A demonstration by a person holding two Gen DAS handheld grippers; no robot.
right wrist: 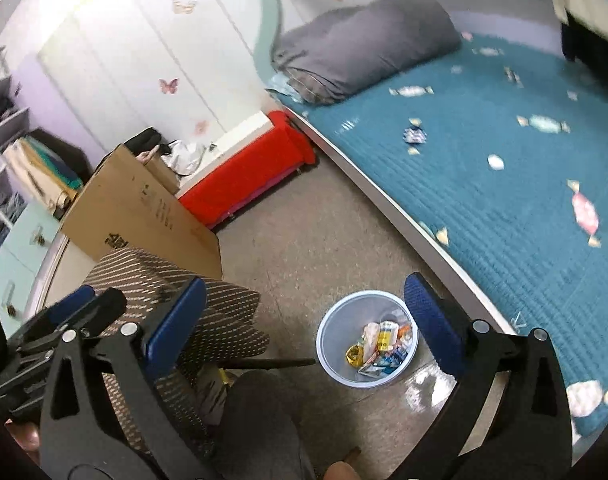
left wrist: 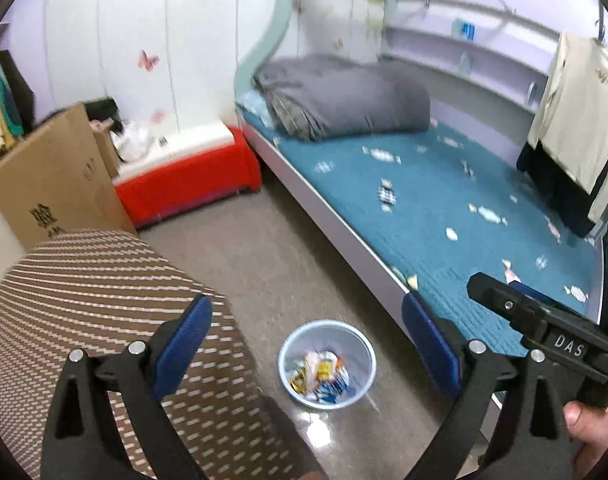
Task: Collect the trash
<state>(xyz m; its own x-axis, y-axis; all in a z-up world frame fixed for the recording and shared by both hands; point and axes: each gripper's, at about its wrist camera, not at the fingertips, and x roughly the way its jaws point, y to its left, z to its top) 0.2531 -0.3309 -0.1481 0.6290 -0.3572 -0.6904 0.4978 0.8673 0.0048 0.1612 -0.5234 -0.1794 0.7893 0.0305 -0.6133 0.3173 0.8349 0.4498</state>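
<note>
A pale blue bin [left wrist: 328, 331] [right wrist: 343, 320] stands on the floor beside the bed, holding several crumpled wrappers [left wrist: 323, 372] [right wrist: 379, 344]. One blue-and-white wrapper [left wrist: 386, 194] [right wrist: 415, 135] lies on the teal bedspread. My left gripper [left wrist: 305, 300] hangs above the bin, open, with nothing between its blue pads. My right gripper [right wrist: 304, 280] is also open and empty, higher over the bin. Each gripper shows at the edge of the other's view: the right gripper [left wrist: 499, 284] over the bed's corner, the left gripper [right wrist: 102, 298] over the chair.
A chair with a brown striped cover [left wrist: 104, 300] [right wrist: 164, 280] stands left of the bin. Behind it are a cardboard box [left wrist: 56, 176] and a red-covered bench [left wrist: 192, 180]. A folded grey quilt [left wrist: 343, 96] lies at the bed's head; clothes [left wrist: 575, 120] hang at the right.
</note>
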